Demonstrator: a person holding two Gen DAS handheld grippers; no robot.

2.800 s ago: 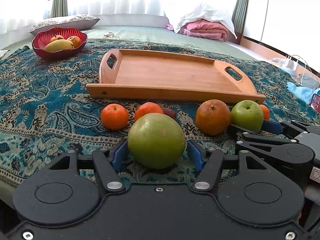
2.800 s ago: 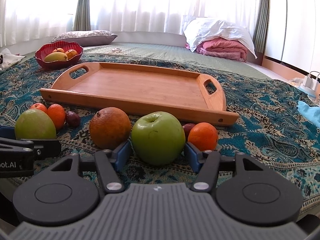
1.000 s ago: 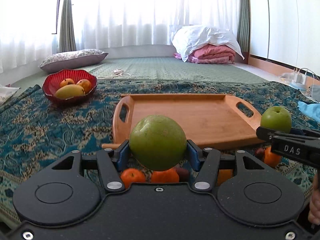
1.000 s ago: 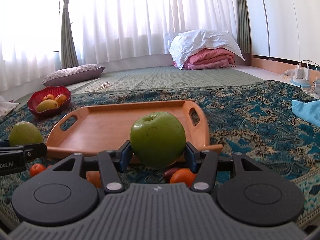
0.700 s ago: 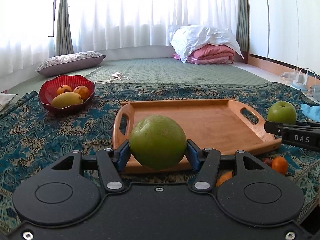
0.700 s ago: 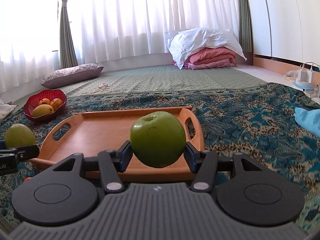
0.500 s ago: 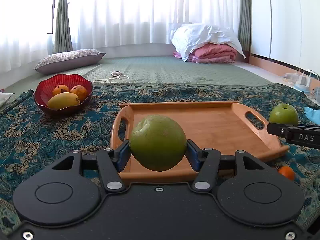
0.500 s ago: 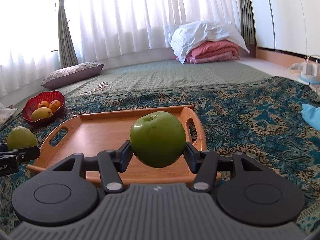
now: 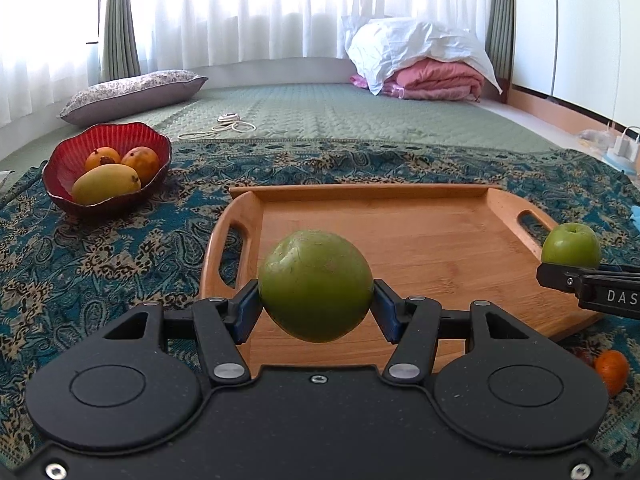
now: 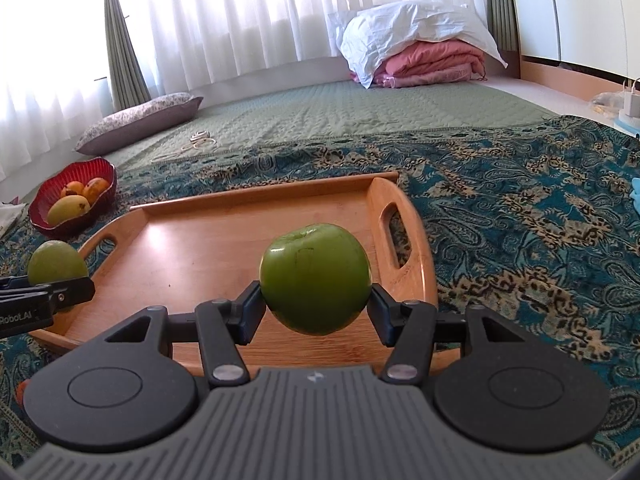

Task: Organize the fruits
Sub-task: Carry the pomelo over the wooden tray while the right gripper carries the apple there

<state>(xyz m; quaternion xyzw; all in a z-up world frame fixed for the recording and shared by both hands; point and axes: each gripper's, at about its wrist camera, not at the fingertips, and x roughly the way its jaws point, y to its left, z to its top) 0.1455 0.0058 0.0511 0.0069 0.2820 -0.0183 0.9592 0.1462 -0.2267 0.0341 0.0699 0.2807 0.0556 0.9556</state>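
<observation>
Left gripper jaws clamped on dull green fruit, held in air above near-left part of wooden tray. Right gripper jaws clamped on glossy green apple, stem dimple up, held in air over near-right part of tray, just inside right handle slot. Tray bare, resting on teal paisley cloth. Left wrist view only: small orange on cloth beside near-right corner of tray, dark roundish fruit just left of it, too hidden to tell more; white cable coil on green quilt beyond tray. Left view also catches apple at far right, above tray's right handle, with the other gripper's black finger under it. Right wrist view only: full right handle of tray and wide stretch of cloth right of tray; dull green fruit seen at far left, over tray's left handle. Both views: red bowl left of and beyond tray, holding yellow mango and two orange-red fruits; grey pillow beyond bowl; white and pink bedding pile far beyond tray.
</observation>
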